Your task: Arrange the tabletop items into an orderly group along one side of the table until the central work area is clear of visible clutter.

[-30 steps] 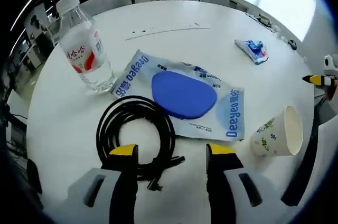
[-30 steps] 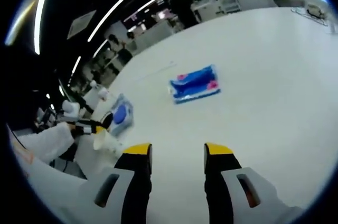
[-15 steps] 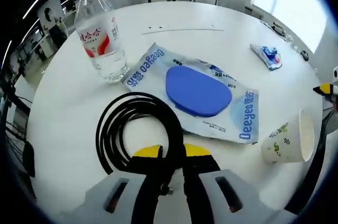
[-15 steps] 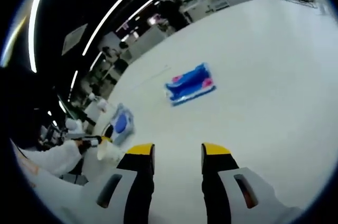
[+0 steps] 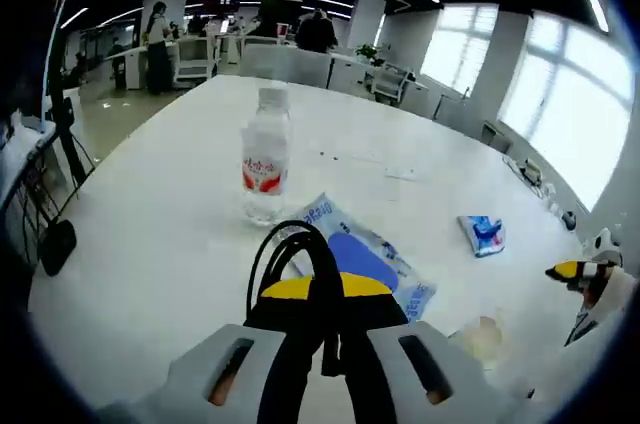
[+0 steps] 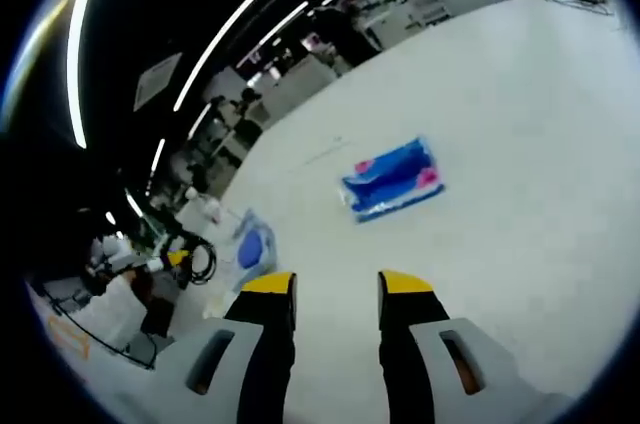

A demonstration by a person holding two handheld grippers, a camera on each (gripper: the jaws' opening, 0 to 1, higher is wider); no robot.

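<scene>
Left gripper view: left gripper (image 5: 327,289) at bottom centre, jaws clenched on the coiled black cable (image 5: 292,249), whose loop stands up just above the yellow tips. Behind it, centre frame, the blue wet-wipes pack (image 5: 365,259) lies flat on the white table (image 5: 150,224). Water bottle (image 5: 265,156) upright, upper centre, just beyond the pack. Small blue packet (image 5: 483,234) at right, well apart. Paper cup (image 5: 482,336) blurred at lower right. Right gripper's yellow tip at the far right edge.

Right gripper view: right gripper (image 6: 335,289) at bottom centre, jaws apart, released, nothing between them, over bare table. Small blue packet (image 6: 393,179) centre frame. Wet-wipes pack (image 6: 255,244) left of centre. Left gripper (image 6: 178,259) at far left edge holding the cable (image 6: 200,259). Bottle too small to tell.
</scene>
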